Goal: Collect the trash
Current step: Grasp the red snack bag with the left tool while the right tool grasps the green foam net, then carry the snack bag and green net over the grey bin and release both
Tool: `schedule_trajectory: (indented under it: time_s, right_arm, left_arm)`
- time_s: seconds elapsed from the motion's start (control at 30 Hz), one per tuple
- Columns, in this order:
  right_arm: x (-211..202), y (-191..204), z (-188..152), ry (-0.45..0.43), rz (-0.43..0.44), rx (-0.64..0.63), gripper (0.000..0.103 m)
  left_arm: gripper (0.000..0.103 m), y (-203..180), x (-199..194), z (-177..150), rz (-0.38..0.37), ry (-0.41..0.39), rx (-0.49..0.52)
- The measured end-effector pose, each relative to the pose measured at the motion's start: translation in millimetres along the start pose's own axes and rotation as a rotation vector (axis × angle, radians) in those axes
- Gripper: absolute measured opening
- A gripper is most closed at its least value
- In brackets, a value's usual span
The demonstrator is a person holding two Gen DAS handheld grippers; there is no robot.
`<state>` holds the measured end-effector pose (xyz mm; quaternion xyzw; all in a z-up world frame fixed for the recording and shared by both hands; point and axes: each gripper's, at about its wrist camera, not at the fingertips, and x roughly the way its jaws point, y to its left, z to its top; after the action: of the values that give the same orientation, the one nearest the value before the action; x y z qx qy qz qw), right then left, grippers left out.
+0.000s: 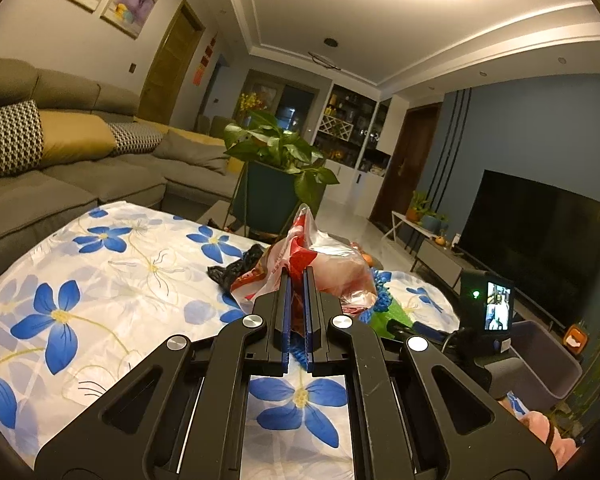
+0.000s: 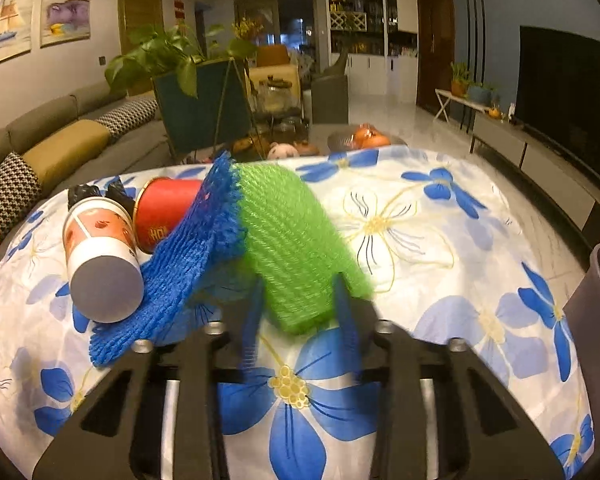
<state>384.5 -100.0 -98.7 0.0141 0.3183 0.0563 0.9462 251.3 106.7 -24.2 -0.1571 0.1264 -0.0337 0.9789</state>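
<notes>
Behind the bench [image 1: 100,280] saw a living room with a grey sofa [image 1: 60,160], a green potted plant [image 1: 276,148] and a dark television [image 1: 540,220] on a blue wall. Found the bench covered by a white cloth with big blue flowers.

In the left wrist view, found the left hand-held gripper [image 1: 298,276] clenched almost fully, with only a thin gap between the blue pads, grasping a fold of the red and white plastic bag [image 1: 320,256]. Saw this bag bulging up just in front of the fingertips, above the cloth, with a black bag [image 1: 232,270] crumpled beside it on the left.

In the right wrist view, found the right hand-held gripper [image 2: 300,308] blurred, its two fingers standing apart on either side of the green foam net [image 2: 292,248]. Could not tell whether they pressed on the net or only framed it. Noticed the blue foam net [image 2: 180,276] touching the green one on the left. Saw a white and orange paper cup [image 2: 100,256] lying on its side against the blue net, and a red cup [image 2: 164,212] behind, also on its side. Noticed a grey bin [image 2: 596,300] at the right edge of the bench.
</notes>
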Motion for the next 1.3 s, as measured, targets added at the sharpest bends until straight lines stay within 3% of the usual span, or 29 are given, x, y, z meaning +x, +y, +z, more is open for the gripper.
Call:
schedule_trajectory:
  time_s: [0.07,0.17,0.43,0.63,0.93,1.3]
  right_arm:
    - [0,-1,-1,0.001,0.007,0.002,0.016]
    - [-6,-4,-1,-0.02,0.017,0.012,0.012]
    - [-55,-29,-4,-0.138,0.026,0.077,0.011]
    - [-111,-51,-17,-0.235,0.03,0.054,0.011]
    - [-182,-84,-32,-0.335,0.044,0.046,0.011]
    - [-235,-140,-44,-0.404,-0.03,0.084,0.011]
  left_arm:
    - [0.005,2,-1,1,0.001,0.002,-0.004]
    - [0.005,3,-2,1,0.006,0.0,0.0]
    - [0.005,-1,-14,1,0.016,-0.003,0.008]
    - [0.005,-17,-19,0,0.001,0.008,0.025]
    - [0.005,-68,-22,-9,-0.07,0.038,0.082]
    - [0.005,-147,-23,-21,-0.171,0.068,0.166]
